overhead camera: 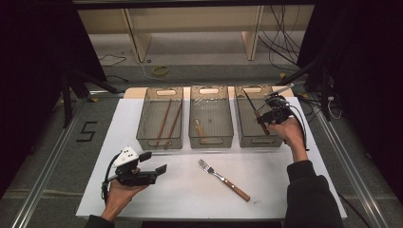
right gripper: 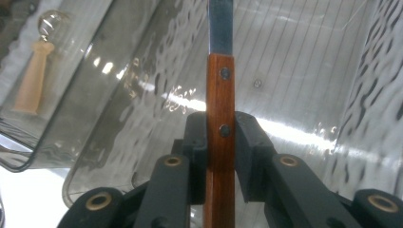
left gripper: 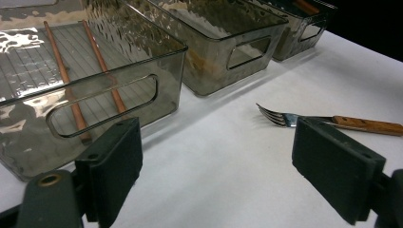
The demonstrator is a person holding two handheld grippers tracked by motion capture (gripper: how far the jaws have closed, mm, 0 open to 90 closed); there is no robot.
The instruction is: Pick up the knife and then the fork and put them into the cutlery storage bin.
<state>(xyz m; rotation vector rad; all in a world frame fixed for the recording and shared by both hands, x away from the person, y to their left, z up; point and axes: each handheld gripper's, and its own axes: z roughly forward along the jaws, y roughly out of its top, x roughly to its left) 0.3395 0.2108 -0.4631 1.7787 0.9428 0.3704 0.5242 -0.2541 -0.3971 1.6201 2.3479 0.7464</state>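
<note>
Dim room, bright white table [overhead camera: 285,166]; glare ripples on the clear bins [left gripper: 142,42]; close views slightly soft.

Three clear bins [overhead camera: 210,137] stand side by side across the upper middle of the frame, their walls barring any level approach to what lies inside; from above they are open. Below them the white worktop [overhead camera: 180,190] lies open, broken by a fork [overhead camera: 223,179] at lower centre.

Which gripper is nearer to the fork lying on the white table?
Left. The open left gripper rests on the table just left of the fork; the right gripper holds a knife over the rightmost bin, farther back.
</note>
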